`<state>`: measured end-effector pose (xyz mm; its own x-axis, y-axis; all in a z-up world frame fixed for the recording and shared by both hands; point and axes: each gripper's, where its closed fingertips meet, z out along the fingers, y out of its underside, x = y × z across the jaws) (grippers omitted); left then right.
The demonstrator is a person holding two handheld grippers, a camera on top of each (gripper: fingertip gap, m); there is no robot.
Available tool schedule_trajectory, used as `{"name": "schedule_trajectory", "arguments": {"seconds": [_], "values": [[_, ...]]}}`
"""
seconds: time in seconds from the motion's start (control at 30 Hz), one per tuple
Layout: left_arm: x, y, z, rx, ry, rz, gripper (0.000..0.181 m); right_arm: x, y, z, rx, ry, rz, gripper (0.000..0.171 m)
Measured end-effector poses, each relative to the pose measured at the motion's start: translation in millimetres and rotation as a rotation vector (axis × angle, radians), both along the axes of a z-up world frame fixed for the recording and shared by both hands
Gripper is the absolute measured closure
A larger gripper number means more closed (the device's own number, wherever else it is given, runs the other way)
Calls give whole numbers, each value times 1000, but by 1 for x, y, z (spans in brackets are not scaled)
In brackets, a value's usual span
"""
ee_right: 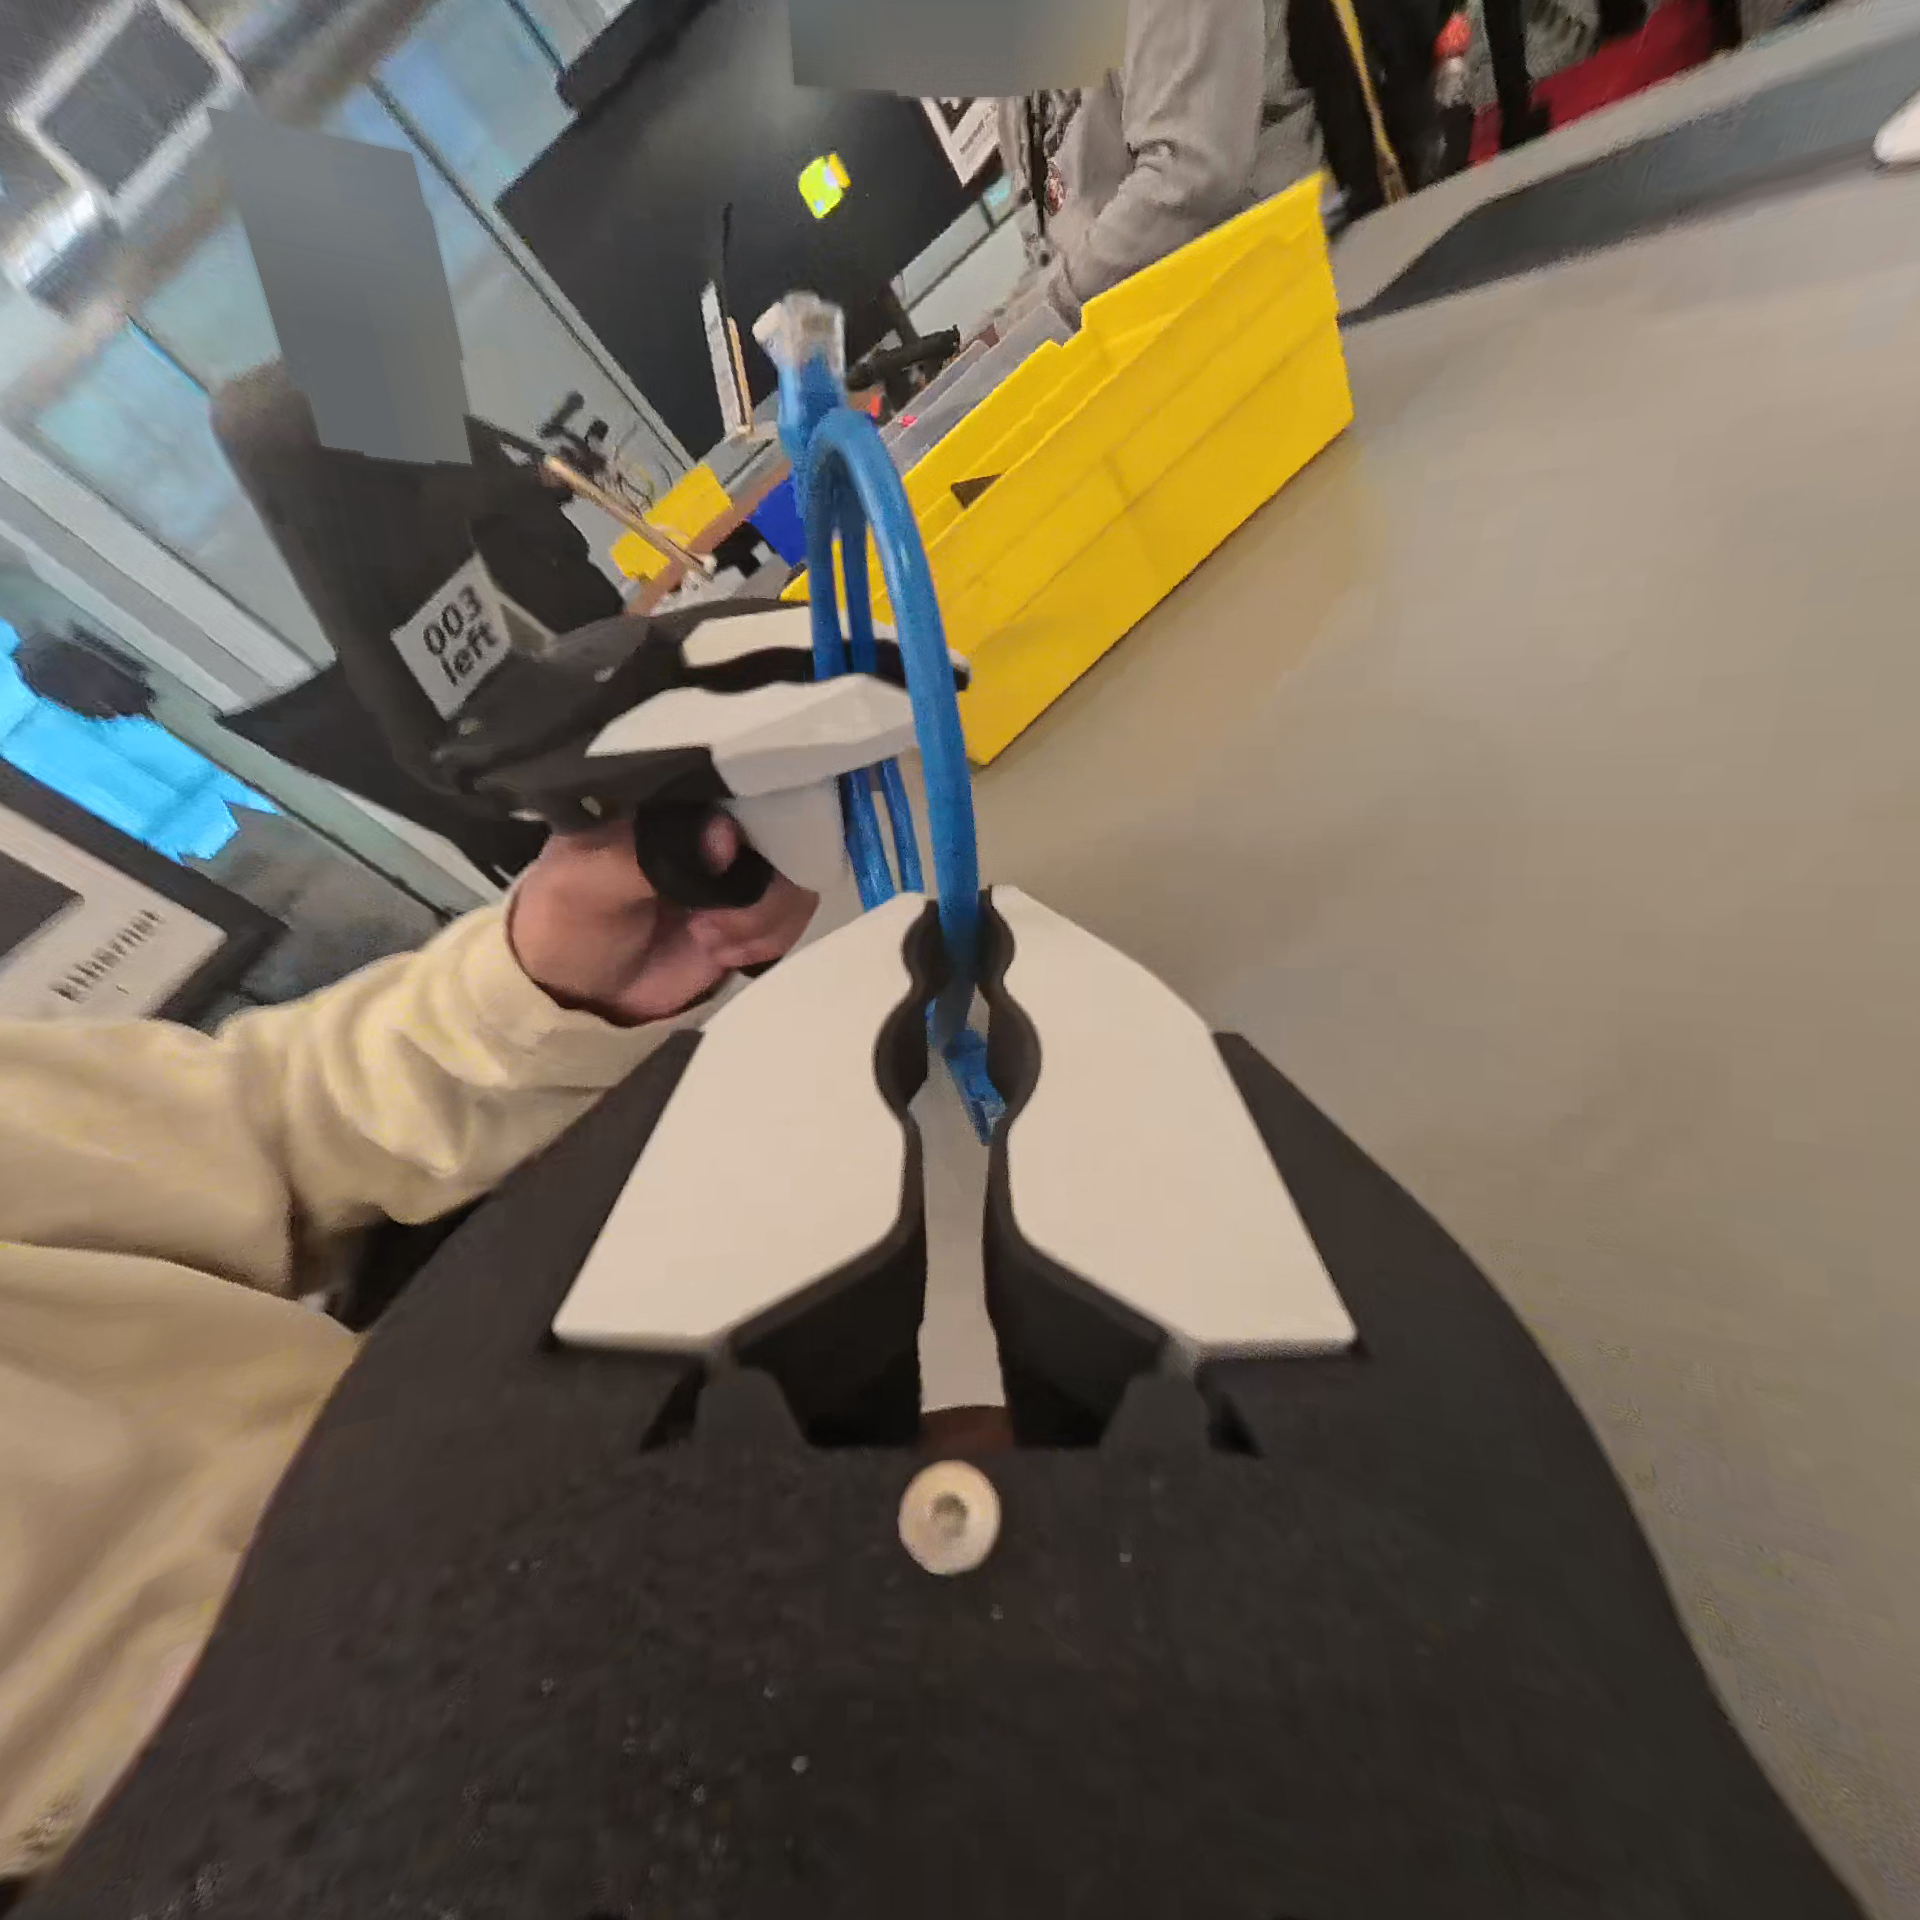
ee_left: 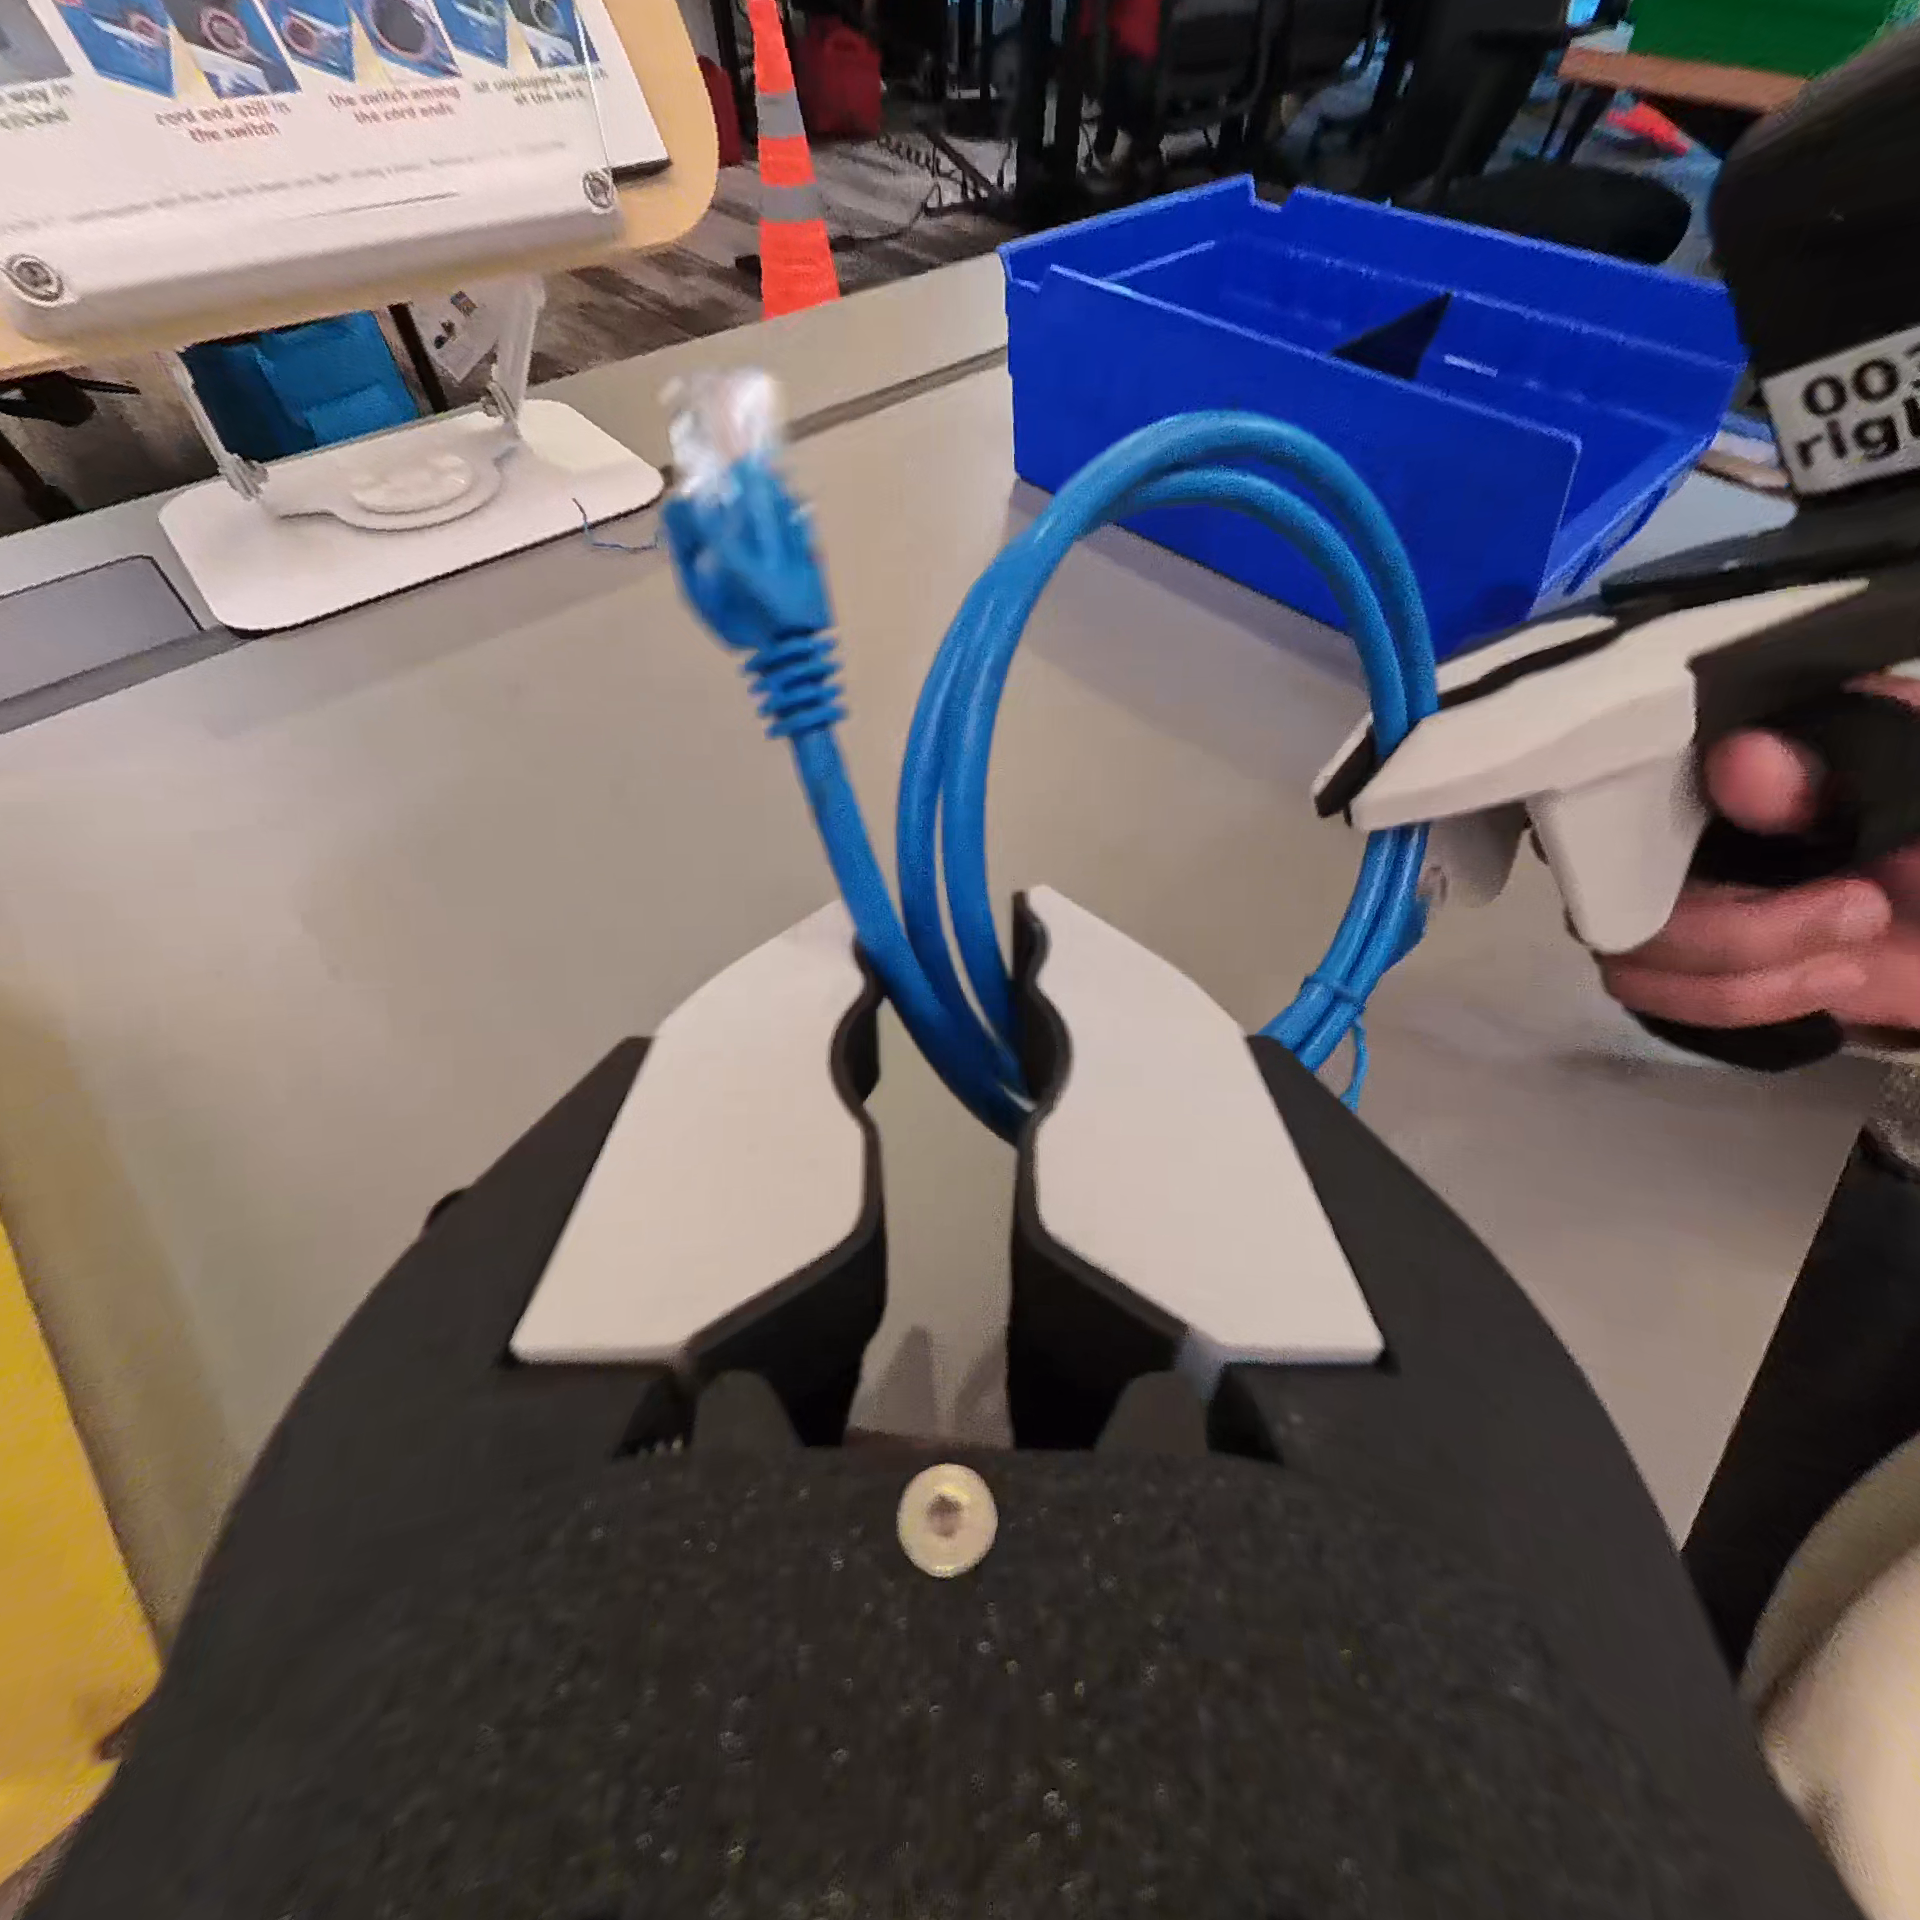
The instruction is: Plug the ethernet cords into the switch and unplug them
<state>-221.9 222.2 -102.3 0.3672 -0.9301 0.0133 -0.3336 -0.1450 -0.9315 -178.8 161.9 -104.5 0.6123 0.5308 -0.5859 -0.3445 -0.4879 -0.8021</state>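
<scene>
Two grippers hold one coiled blue cord (ee_left: 940,727) in the air above a grey table (ee_left: 416,831). At the left gripper (ee_left: 940,935), the fingers are closed on the cord: several strands are pinched together in the notch between the black inner pads, near the tips. From that pinch one strand rises up and to the left, ending in a blue boot with a clear plug (ee_left: 727,426), blurred, well above the fingers. The other strands arc up and over to the right as a loop, and come down into the right gripper (ee_left: 1382,769), whose white fingers clamp the loop's far side. Below that clamp the bundled strands hang down, tied together by a thin blue tie (ee_left: 1351,1039). Seen from the right gripper (ee_right: 961,925), the loop stands edge-on, its near side squeezed in the narrow gap between the fingertips, and a short blue end pokes down into the hollow behind the tips. Farther along the loop, the left gripper (ee_right: 883,686) grips the cord from the left, a hand (ee_right: 644,935) on its handle. Beyond the cord lie a blue bin (ee_left: 1351,343) in the left view and a yellow bin (ee_right: 1143,468) in the right view, both on the table. No switch is in view.
</scene>
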Motion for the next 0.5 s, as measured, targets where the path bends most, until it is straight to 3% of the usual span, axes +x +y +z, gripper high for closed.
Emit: {"name": "schedule_trajectory", "arguments": {"seconds": [0.1,0.3,0.5], "values": [[-6,0,2,55,42,-3,140,9,2,-6,-90,59,-30,165],[-17,1,16,355,140,34,146,29,7,-17,-196,141,-111,165],[6,-53,-36,558,385,-316,147,26,5,-18,-285,306,-55,165]]}}
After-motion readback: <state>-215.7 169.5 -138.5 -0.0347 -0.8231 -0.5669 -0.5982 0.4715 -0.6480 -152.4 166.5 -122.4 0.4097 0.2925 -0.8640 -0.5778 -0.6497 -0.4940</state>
